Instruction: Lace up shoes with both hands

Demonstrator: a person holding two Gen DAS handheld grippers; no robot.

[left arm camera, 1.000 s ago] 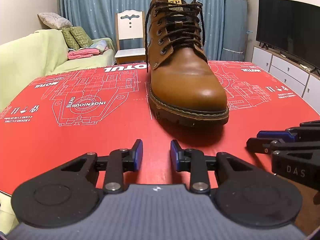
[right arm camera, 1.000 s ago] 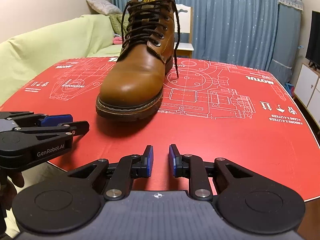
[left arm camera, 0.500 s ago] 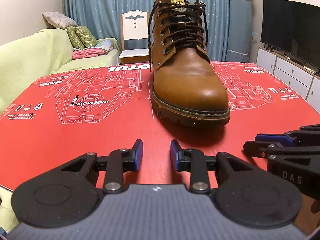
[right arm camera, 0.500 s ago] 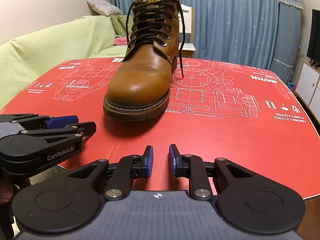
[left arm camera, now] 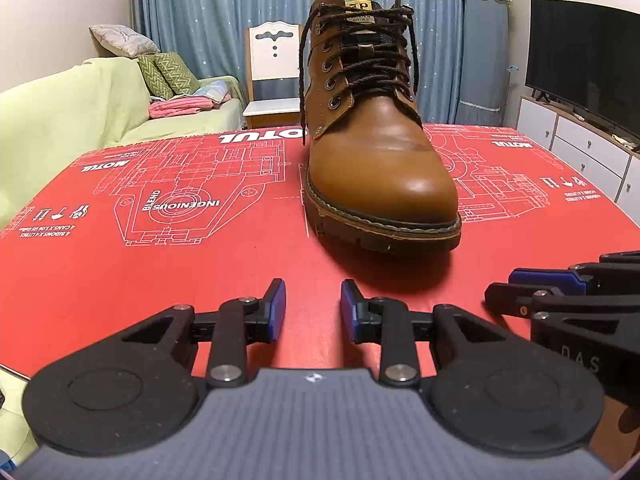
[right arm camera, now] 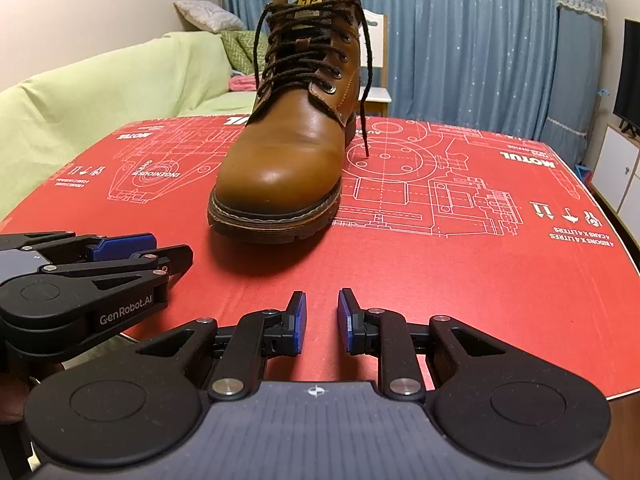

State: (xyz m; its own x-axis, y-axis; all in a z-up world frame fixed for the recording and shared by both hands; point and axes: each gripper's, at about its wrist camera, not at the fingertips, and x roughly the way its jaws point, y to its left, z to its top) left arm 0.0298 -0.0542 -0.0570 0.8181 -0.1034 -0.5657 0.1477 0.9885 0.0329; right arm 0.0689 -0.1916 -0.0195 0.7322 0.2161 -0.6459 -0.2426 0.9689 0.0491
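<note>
Two views inspected. Left wrist view: left gripper [left arm camera: 313, 309] hovering low over red tabletop [left arm camera: 160, 248], jaws standing apart, gripping nothing. Boot [left arm camera: 372, 148] standing upright ahead, slightly right of jaws, toe pointing toward camera. Lace end [left arm camera: 303, 92] hanging loose down boot's near-left side.

Right wrist view: right gripper [right arm camera: 322, 322] hovering likewise, jaws apart, empty. Boot ahead, slightly left. Other lace end [right arm camera: 365, 92] dangling directly ahead. Judgement: each gripper sitting nearer own-side lace; neither touching.
</note>
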